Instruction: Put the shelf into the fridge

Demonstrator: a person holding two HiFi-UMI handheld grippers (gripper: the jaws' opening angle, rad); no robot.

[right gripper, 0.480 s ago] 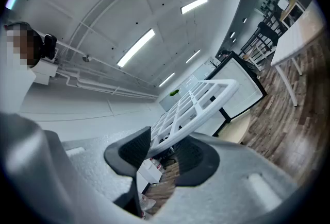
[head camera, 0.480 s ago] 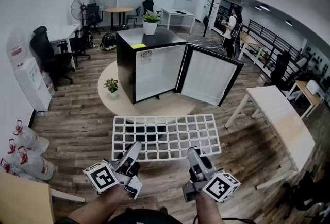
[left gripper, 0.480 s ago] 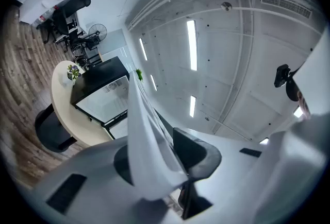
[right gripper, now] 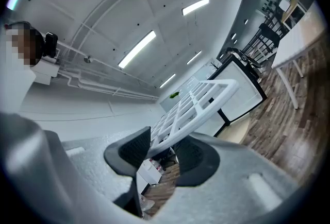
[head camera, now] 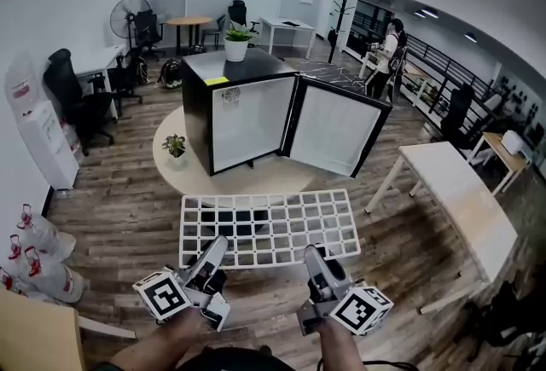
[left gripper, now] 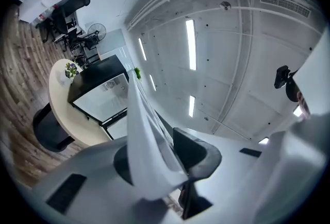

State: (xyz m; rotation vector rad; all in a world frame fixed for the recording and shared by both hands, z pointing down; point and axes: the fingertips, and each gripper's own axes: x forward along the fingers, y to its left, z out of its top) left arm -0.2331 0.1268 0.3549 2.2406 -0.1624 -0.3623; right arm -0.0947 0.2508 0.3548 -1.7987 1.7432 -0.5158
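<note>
Before open fridge [head camera: 243,113]: shelf [head camera: 269,224] near edge clamped in left hand-held gripper [head camera: 216,248], right hand-held gripper [head camera: 314,257].

A wood-plank floor [head camera: 119,216] carries everything here. Near its middle lies a low, round, pale platform [head camera: 256,180], and on that stands a black fridge [head camera: 200,109], its door [head camera: 333,129] swung wide to the right so the white inside shows. Just beside the fridge's left corner, also on the platform, sits a small potted plant [head camera: 174,145]; a larger potted plant [head camera: 236,41] stands on the fridge top. To the right, a long white desk [head camera: 461,194] stands on the planks, well apart from the platform. Along the left wall are a white water dispenser [head camera: 38,135], a black office chair [head camera: 77,101] and, nearer, several clear water bottles [head camera: 47,275] lying on the floor.
</note>
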